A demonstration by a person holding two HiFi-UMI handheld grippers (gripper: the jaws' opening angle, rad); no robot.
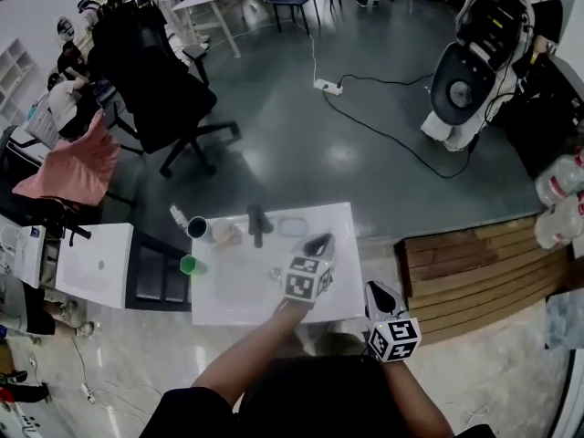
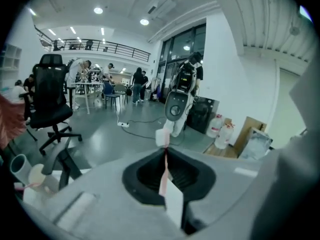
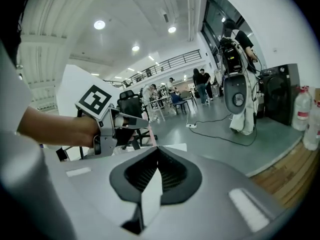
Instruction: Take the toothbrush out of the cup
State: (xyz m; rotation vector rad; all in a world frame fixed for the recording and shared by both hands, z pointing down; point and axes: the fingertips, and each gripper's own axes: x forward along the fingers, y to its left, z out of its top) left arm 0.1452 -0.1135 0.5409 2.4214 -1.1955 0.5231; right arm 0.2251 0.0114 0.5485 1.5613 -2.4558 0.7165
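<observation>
Nothing done yet, we reckon: toothbrush (image 1: 177, 214) in cup (image 1: 198, 228), left gripper (image 1: 318, 242) and right gripper (image 1: 378, 291) both shut, empty, well apart from it.

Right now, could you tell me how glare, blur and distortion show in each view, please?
Head view: fisheye bends the room, glare on the floor, white table washed out. Left gripper view: dark corners, soft cup. Right gripper view: ceiling lamp blooms.
</observation>
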